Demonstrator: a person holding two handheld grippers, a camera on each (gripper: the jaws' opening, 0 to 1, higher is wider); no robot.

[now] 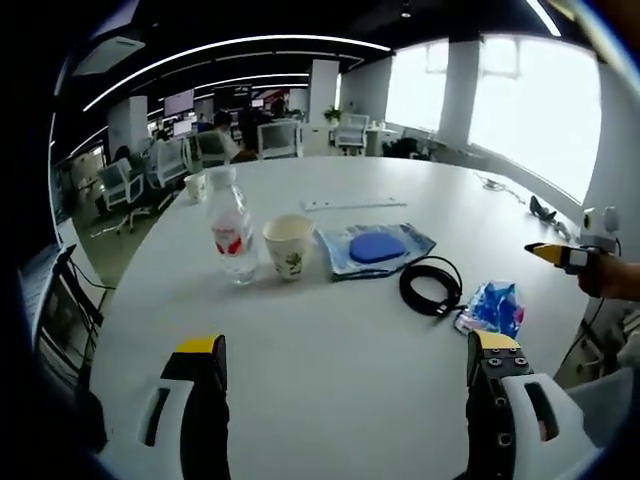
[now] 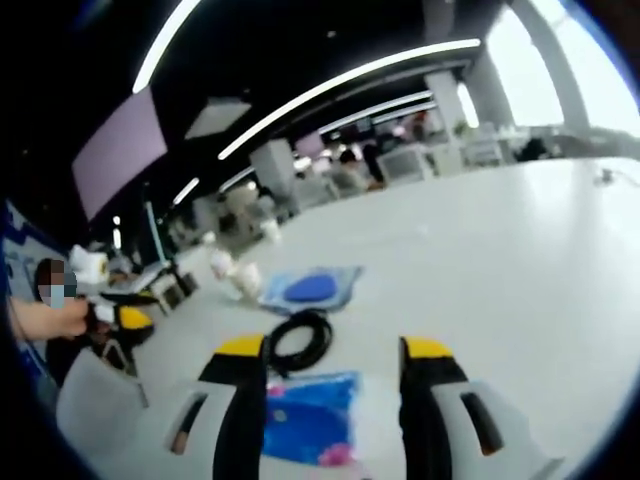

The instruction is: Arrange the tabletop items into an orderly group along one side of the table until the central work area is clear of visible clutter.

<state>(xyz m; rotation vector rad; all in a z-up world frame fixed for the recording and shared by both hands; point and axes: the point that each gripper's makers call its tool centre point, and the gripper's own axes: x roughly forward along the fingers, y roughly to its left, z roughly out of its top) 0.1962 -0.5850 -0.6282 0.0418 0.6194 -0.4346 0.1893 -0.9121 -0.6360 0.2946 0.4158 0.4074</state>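
Note:
On the white round table (image 1: 330, 390) stand a clear water bottle (image 1: 232, 230) with a red label and a paper cup (image 1: 289, 245). To their right lie a blue pouch (image 1: 375, 245), a black cable coil (image 1: 431, 285) and a crinkled blue packet (image 1: 492, 308). My left gripper (image 1: 345, 345) hangs open over bare table, short of these. My right gripper (image 2: 334, 350) is open, and the blue packet (image 2: 305, 415) lies on the table between its jaws, with the cable coil (image 2: 300, 340) and the pouch (image 2: 312, 288) just beyond.
A second cup (image 1: 196, 185) and a white strip (image 1: 355, 204) sit farther back on the table. A hand holds the right gripper (image 1: 565, 255) at the table's right edge. Office chairs (image 1: 280, 138) and desks stand beyond, and a dark cable (image 1: 505, 190) runs by the windows.

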